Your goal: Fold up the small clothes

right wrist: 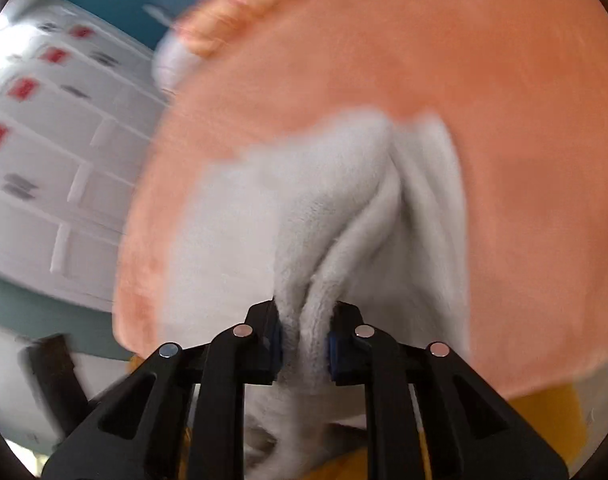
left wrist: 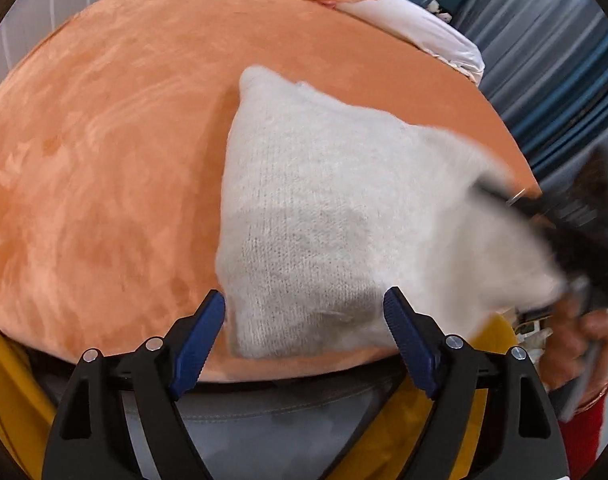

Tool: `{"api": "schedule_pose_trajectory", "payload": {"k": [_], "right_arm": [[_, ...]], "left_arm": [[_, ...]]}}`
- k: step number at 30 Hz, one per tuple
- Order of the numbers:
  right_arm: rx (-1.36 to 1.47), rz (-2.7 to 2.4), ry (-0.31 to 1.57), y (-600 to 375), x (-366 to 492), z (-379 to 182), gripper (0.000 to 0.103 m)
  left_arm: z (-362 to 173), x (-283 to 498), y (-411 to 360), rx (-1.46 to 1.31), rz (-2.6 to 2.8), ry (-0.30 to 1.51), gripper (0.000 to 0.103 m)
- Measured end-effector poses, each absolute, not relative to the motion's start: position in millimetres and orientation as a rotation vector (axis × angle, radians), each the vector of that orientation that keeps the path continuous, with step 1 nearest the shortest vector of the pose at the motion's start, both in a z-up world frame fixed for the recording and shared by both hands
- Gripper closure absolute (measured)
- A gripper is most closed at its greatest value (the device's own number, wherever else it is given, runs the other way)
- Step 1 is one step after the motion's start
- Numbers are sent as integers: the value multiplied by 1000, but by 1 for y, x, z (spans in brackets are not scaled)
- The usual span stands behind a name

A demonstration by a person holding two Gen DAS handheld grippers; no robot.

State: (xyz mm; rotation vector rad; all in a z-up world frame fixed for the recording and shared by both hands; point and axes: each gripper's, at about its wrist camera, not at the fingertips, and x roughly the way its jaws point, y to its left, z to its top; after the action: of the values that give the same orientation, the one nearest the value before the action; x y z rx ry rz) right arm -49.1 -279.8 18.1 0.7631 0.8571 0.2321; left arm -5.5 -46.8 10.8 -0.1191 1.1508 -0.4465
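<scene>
Fingers of our right gripper (right wrist: 302,344) pinch a bunched edge of the fuzzy white knitted garment (left wrist: 323,216) lying on the orange velvety bed (left wrist: 104,160), our left gripper (left wrist: 304,332) spread empty at its near edge, so we should carry the fold across evenly.

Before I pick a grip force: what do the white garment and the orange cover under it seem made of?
White garment: likely soft fuzzy knit, wool or acrylic; stitch rows and a hairy halo show. Orange cover: probably plush velour or suede-like fabric; matte nap with brushed light and dark patches.
</scene>
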Motion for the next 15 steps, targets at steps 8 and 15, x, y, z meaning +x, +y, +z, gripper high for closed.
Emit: {"api": "schedule_pose_trajectory", "payload": {"k": [8,15], "right_arm": [[826,96,1006,-324,-51,-45,81],[688,125,919,-306,-103,25,56]], "left_arm": [[-18,7,-81,87,-404,1152,23],[-23,9,-80,81,-383,1144,23]]}}
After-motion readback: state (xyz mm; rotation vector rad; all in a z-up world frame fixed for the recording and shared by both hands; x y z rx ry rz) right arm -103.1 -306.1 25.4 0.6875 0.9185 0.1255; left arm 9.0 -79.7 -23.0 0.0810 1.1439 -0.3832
